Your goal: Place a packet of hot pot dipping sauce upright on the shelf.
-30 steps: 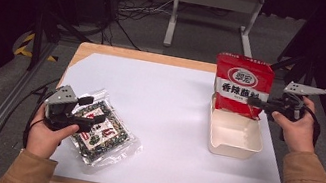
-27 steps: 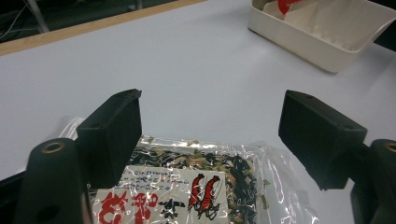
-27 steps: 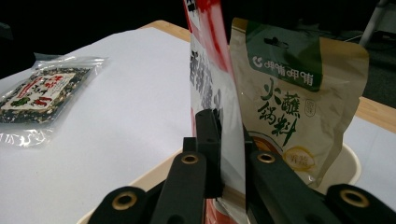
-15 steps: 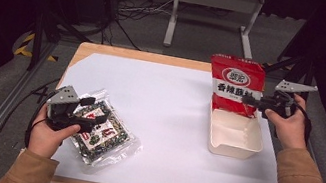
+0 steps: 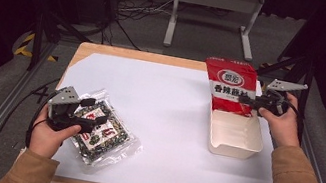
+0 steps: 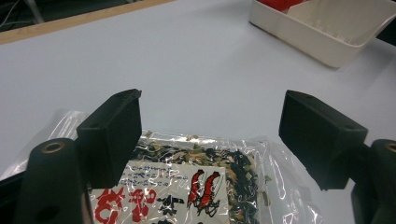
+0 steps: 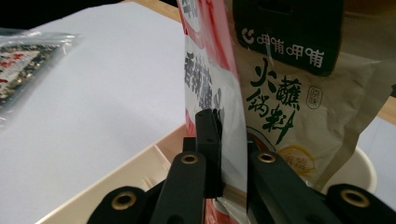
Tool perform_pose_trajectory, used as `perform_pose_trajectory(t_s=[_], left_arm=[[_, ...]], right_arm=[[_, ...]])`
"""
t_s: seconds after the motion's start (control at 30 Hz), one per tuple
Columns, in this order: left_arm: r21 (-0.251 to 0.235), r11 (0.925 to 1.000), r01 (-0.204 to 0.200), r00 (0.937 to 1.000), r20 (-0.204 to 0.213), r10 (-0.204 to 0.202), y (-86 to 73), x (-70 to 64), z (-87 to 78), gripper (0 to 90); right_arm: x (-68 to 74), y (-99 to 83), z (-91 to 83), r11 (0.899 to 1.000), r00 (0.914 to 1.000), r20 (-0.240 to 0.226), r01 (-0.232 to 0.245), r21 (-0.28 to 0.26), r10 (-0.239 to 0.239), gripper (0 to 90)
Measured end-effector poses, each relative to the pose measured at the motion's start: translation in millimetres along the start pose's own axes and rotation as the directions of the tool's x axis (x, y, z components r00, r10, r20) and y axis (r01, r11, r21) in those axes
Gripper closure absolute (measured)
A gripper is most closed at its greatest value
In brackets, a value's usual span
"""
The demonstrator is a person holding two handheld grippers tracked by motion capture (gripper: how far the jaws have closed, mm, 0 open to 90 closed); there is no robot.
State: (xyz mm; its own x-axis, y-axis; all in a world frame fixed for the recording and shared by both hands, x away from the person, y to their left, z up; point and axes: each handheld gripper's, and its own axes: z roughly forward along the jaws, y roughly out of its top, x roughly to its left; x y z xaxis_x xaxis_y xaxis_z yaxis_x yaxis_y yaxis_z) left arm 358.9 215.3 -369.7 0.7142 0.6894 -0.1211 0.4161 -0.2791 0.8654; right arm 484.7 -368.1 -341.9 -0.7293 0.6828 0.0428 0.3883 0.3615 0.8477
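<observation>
A red sauce packet (image 5: 229, 84) with a white label stands upright over the far end of the cream tray (image 5: 234, 145). My right gripper (image 5: 244, 100) is shut on its right edge. In the right gripper view the jaws (image 7: 231, 156) pinch the red packet (image 7: 205, 70), and a beige packet (image 7: 292, 107) with a green label stands right behind it. My left gripper (image 5: 95, 119) is open over a clear packet of dark dried bits (image 5: 105, 136). In the left gripper view the gripper (image 6: 212, 135) is spread wide above that packet (image 6: 187, 182), not touching it.
White paper (image 5: 162, 112) covers the wooden table (image 5: 137, 55). The cream tray (image 6: 327, 39) lies on the right side, away from the left gripper. Cables and a metal stand (image 5: 213, 9) are on the floor beyond the table.
My right gripper has shifted the red packet slightly left over the tray's far end. The left gripper has stayed open over the clear packet.
</observation>
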Motion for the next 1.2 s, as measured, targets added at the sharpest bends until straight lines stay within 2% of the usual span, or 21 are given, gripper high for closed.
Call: perform_pose_trajectory(t_s=[0.13, 0.17, 0.27, 0.3, 0.47, 0.63, 0.73, 1.0, 1.1, 1.2], left_arm=[[0.003, 1.0000, -0.001, 1.0000, 0.002, 0.001, 0.2, -1.2, 1.0, 21.5], [0.003, 1.0000, -0.001, 1.0000, 0.002, 0.001, 0.2, -1.2, 1.0, 21.5], [0.003, 1.0000, -0.003, 1.0000, 0.001, 0.003, 0.2, -1.0, 1.4, 21.5], [0.005, 1.0000, -0.002, 1.0000, 0.001, 0.002, 0.1, -1.0, 1.4, 21.5], [0.007, 1.0000, 0.002, 1.0000, 0.002, -0.002, -0.4, -0.4, 1.3, 21.4], [0.006, 1.0000, 0.000, 1.0000, 0.003, 0.000, -0.4, 0.2, 1.5, 21.4], [0.006, 1.0000, 0.006, 1.0000, 0.004, -0.006, -0.3, -0.2, 1.6, 21.4], [-0.004, 1.0000, -0.001, 1.0000, 0.005, 0.001, 0.9, 0.9, 0.2, 21.5], [-0.001, 1.0000, 0.004, 0.9999, 0.010, -0.004, 1.2, 1.0, -0.4, 21.5], [0.000, 1.0000, 0.004, 0.9999, 0.012, -0.004, 1.0, 1.1, 1.2, 21.5]], right_arm=[[2.1, -0.4, 2.3, 0.998, 0.9961, 0.057, 0.067, 0.023, -0.068, 86.5], [2.1, -0.4, 2.3, 0.998, 0.9961, 0.057, 0.067, 0.023, -0.068, 86.5], [3.6, -2.3, 6.5, 0.991, 0.9884, 0.090, 0.116, 0.065, -0.122, 86.3], [3.6, -2.3, 6.5, 0.991, 0.9884, 0.090, 0.116, 0.065, -0.122, 86.3], [1.6, -6.2, 9.0, 0.996, 0.9902, 0.119, 0.067, 0.059, -0.073, 86.0], [-0.2, -12.6, 10.6, 0.998, 0.9877, 0.154, 0.020, 0.056, -0.029, 86.1], [-2.2, -18.4, 10.8, 0.999, 0.9873, 0.159, -0.017, 0.041, 0.010, 86.1], [-1.7, -23.1, 10.5, 0.998, 0.9845, 0.170, -0.050, 0.033, 0.044, 85.2], [0.1, -18.3, 7.3, 0.997, 0.9821, 0.179, -0.069, 0.046, 0.060, 74.1], [1.3, -12.1, 0.2, 0.997, 0.9818, 0.176, -0.068, -0.022, 0.071, 68.4]])
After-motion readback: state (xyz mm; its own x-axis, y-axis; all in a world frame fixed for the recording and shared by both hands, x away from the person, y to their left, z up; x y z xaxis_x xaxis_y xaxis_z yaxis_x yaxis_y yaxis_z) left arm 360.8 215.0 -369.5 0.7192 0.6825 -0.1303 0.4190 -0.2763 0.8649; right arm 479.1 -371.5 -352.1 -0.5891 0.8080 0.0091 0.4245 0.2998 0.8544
